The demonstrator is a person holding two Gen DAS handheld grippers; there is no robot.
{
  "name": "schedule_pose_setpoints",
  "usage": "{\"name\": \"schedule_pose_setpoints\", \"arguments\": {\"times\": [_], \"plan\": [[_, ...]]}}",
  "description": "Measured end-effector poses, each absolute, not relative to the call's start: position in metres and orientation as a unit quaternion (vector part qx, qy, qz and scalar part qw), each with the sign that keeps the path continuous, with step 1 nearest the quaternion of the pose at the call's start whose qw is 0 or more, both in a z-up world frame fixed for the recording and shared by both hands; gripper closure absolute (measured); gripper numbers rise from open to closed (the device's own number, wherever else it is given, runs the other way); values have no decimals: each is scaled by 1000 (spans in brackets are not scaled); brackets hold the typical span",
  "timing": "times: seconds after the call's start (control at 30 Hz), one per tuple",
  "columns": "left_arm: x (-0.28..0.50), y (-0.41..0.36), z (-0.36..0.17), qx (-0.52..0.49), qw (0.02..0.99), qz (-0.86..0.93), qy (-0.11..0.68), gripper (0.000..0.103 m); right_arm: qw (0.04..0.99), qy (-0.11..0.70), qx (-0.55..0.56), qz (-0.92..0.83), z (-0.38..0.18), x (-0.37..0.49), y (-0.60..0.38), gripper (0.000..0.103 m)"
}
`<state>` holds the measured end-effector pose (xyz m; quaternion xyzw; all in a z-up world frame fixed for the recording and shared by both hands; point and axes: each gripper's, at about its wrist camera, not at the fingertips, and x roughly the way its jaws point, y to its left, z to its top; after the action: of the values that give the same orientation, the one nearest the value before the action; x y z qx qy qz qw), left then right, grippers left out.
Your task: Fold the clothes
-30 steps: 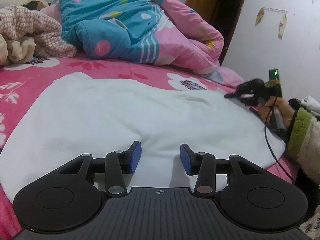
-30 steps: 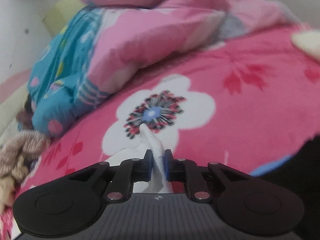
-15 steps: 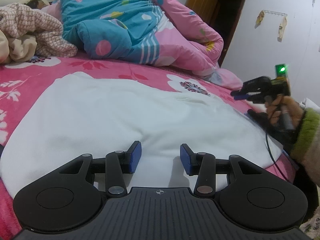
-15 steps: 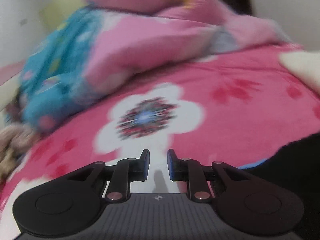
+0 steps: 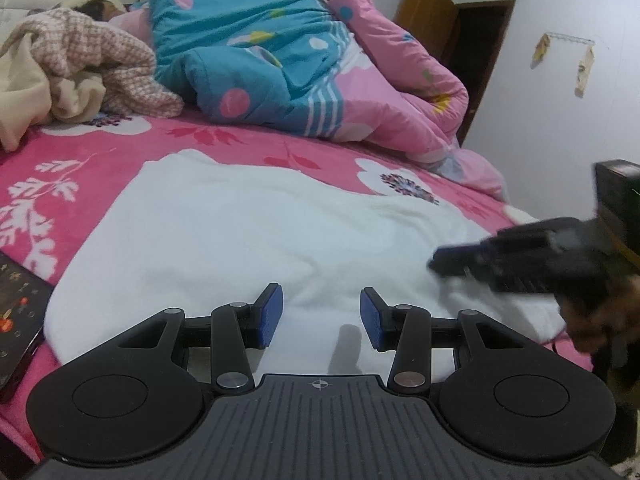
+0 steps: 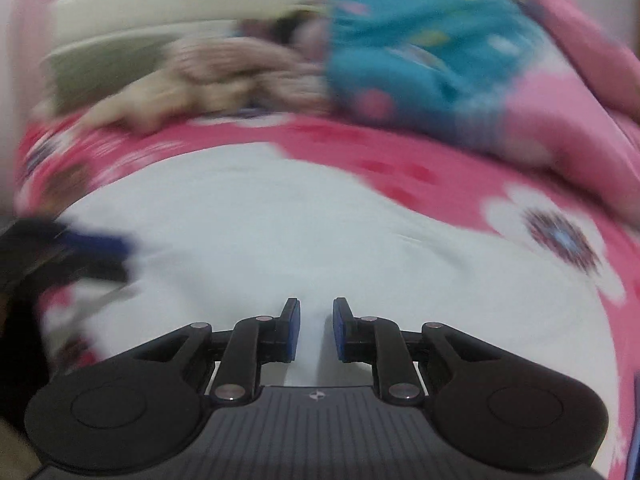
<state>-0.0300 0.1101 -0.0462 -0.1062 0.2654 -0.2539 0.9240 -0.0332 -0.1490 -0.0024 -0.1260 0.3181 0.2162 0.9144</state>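
Observation:
A white garment [image 5: 248,232] lies spread flat on the pink flowered bed [image 5: 80,152]. My left gripper [image 5: 321,314] hovers open over its near edge, nothing between the blue pads. In the left wrist view the right gripper [image 5: 444,266] appears blurred at the right, low over the garment's right side, held by a hand. In the blurred right wrist view, my right gripper [image 6: 316,330] is open with a narrow gap, empty, above the white garment [image 6: 280,248]. The left gripper [image 6: 108,248] shows as a dark blur at the left edge.
A blue and pink quilt [image 5: 288,76] is heaped at the back of the bed, with a checked blanket [image 5: 92,68] and a person lying at the back left. A dark flat object [image 5: 16,312] rests at the bed's left edge. A wooden door [image 5: 472,52] stands behind.
My right gripper let go of the white cloth it pinched, opened, and swung left and down across the garment toward the left gripper. The left gripper stayed open and nearly still.

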Motion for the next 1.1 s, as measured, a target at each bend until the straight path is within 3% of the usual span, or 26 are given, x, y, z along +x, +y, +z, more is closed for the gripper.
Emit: {"name": "schedule_pose_setpoints", "arguments": {"times": [0.13, 0.23, 0.5, 0.67, 0.77, 0.93, 1.1], "plan": [[-33, 115, -44, -108, 926, -247, 263, 60, 914, 313, -137, 219, 5, -45, -145, 85], [-35, 118, -43, -111, 928, -239, 262, 60, 925, 330, -74, 171, 4, -38, -172, 84], [-37, 126, -40, -107, 933, -219, 266, 60, 883, 325, -123, 316, -18, -120, -121, 85], [-40, 128, -37, -99, 935, -211, 266, 60, 925, 311, -45, 213, -6, -101, -169, 85], [-42, 128, -35, -99, 936, -207, 267, 60, 938, 311, -56, 144, -14, -99, -191, 85], [-45, 122, -31, -90, 937, -208, 266, 59, 915, 335, -55, 217, -21, -136, -188, 85], [-49, 110, -27, -70, 937, -220, 262, 51, 948, 294, -21, 121, -3, -112, -233, 85]]}}
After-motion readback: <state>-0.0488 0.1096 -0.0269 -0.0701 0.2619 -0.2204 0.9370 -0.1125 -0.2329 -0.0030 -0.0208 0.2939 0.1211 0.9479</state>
